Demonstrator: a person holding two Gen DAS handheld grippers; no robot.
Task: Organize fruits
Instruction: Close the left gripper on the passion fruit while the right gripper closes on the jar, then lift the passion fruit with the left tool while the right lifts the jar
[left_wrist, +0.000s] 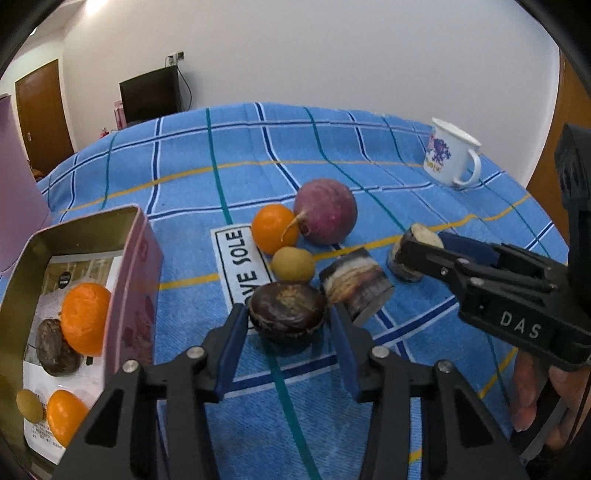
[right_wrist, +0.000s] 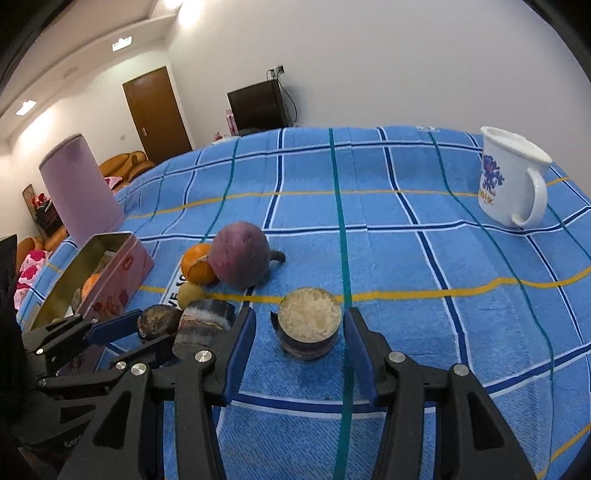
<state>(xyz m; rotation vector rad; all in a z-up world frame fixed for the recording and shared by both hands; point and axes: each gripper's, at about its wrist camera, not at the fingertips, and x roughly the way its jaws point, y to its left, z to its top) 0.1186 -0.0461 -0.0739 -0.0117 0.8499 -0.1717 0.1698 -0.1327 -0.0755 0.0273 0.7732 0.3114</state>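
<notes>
Nearest me, my left gripper (left_wrist: 288, 321) has its jaws spread on either side of a dark brown, wrinkled fruit (left_wrist: 287, 313), a passion fruit by its look, not yet pinching it; I judge I am lining up to lift it. To its left stands an open pink tin (left_wrist: 138, 266) that already holds oranges and other small fruit, so it seems the place for sorting. My right gripper (right_wrist: 300, 332) is likewise spread around a short sugarcane piece (right_wrist: 309, 323) standing on end, pale pith up. A second cane piece (left_wrist: 356, 290) lies between the two. Farther back sit a small yellow-green fruit (left_wrist: 293, 263), an orange (left_wrist: 274, 229) and a large purple turnip-like root (left_wrist: 325, 211). Far right on the blue checked cloth (left_wrist: 258, 147) stands a white mug (left_wrist: 452, 155).
</notes>
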